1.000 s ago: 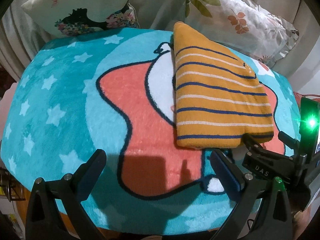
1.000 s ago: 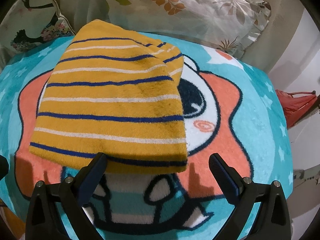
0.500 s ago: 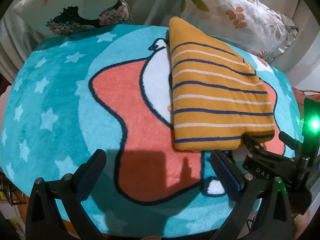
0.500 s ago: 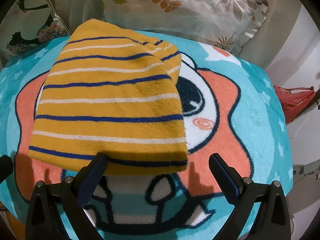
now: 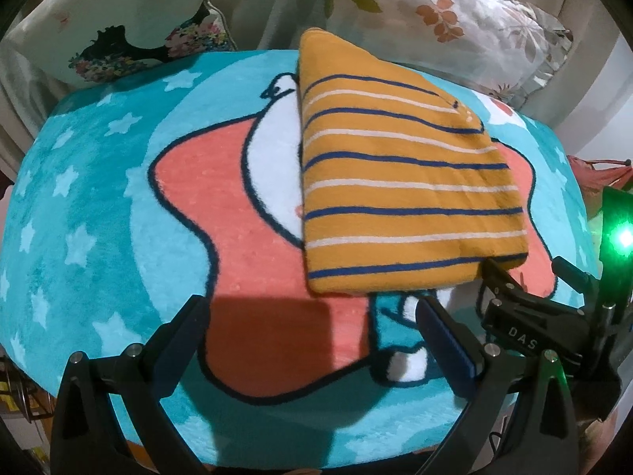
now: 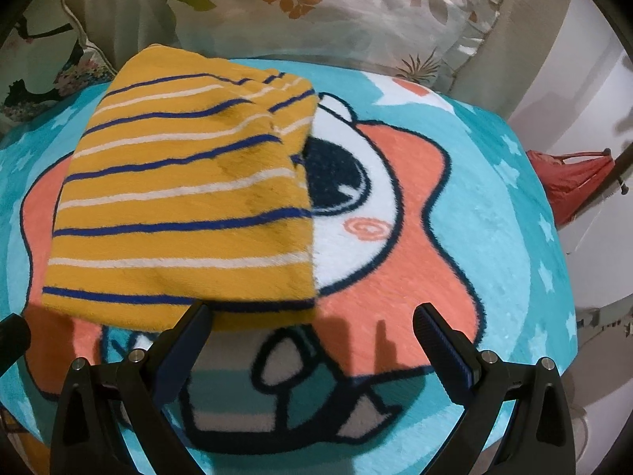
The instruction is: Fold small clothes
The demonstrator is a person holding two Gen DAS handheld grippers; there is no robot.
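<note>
While both grippers are held low at the near edge of the round cartoon rug [image 5: 99, 213], the mustard-yellow striped garment [image 5: 399, 194] is seen lying flat on it, already doubled into a compact, roughly rectangular bundle with a rounded far end. From the left wrist view, the left gripper [image 5: 312, 332] is spread wide with nothing between its jaws; the garment's near hem lies just ahead of the right-hand jaw and mostly beyond it to the right. From the right wrist view, the right gripper [image 6: 312, 330] is likewise spread wide and empty, with the garment [image 6: 190, 198] ahead of and to the left of its jaws, the near hem resting just at the tip of the left-hand jaw; whether that tip touches the cloth cannot be told. Floral cushions [image 6: 316, 12] are seen beyond the rug's far edge.

The step in hand is judged to be a pause between folds, or a release after one. If another fold is wanted, the near corners would need to be pinched, one by each gripper, and carried over toward the far end; otherwise the bundle may be counted as finished and only set aside.
</note>
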